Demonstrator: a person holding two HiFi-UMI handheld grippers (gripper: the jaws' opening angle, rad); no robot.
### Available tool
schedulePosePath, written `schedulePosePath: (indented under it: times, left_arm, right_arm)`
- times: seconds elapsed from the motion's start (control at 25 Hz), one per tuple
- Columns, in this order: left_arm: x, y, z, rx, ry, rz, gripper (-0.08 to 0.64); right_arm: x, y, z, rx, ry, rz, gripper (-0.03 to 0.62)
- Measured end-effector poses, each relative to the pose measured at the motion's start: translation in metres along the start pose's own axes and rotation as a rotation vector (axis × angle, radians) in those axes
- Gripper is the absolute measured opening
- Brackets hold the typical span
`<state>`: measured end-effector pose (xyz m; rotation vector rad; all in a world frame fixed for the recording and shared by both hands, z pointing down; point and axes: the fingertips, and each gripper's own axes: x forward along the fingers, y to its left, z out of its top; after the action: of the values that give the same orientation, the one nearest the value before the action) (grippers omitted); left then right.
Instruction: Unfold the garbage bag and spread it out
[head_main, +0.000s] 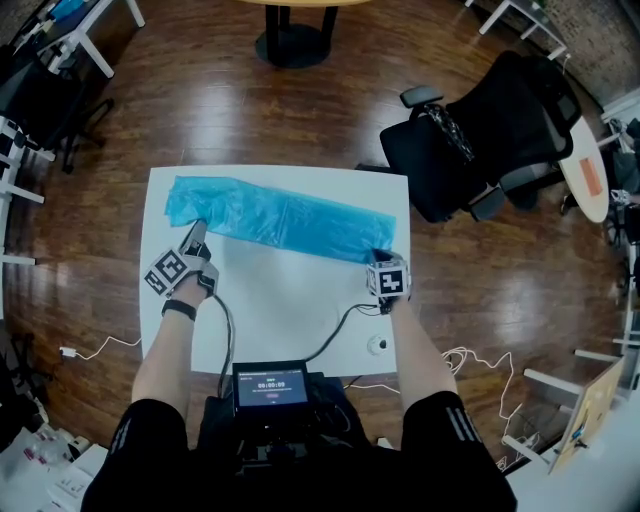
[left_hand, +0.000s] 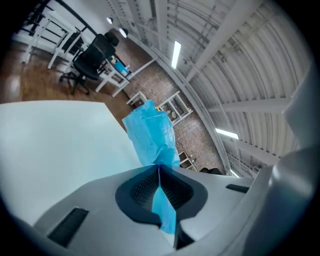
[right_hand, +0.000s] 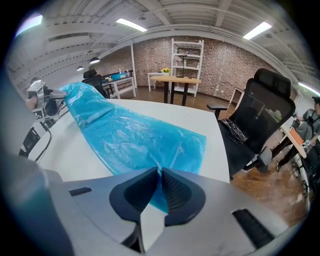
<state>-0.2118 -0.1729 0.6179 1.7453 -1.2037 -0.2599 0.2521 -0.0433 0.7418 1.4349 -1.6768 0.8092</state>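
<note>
Screen (head_main: 271, 385) nearest; left gripper (left_hand: 159, 171) and right gripper (right_hand: 160, 174) each clamp the garbage bag (head_main: 285, 220) on a table (head_main: 290, 300), chair (head_main: 500, 130) seemingly beside.

Black striped shorts (head_main: 155, 445) — black wristband (head_main: 179, 309)

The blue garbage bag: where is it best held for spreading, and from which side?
At both ends of its near long edge, from the person's side: the garbage bag lies as a long narrow strip; the left gripper and right gripper pinch there.

black office chair (head_main: 500, 120) beside white table (head_main: 290, 300), wooden floor (head_main: 230, 100)
</note>
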Motion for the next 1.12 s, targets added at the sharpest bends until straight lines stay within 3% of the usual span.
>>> schedulePosePath:
  times: [0.32,0.56,0.92,1.12]
  left_arm:
    - [-0.006,0.058,-0.019,-0.212,-0.004,0.116,0.014]
    - [-0.007,0.075,-0.033,-0.357,-0.002,0.11,0.02]
    - [-0.01,0.082,-0.033,-0.348,0.061,0.103,0.122]
    - [-0.034,0.086,-0.023,-0.299,0.081,0.139,0.225]
  right_arm:
    - [0.001,0.0,-0.001,-0.006,0.01,0.006,0.061]
    - [-0.003,0.002,0.002,-0.013,0.004,0.012,0.061]
    - [0.003,-0.002,-0.006,-0.011,0.017,0.011,0.063]
    - [0.003,-0.002,-0.007,-0.003,0.016,0.01,0.063]
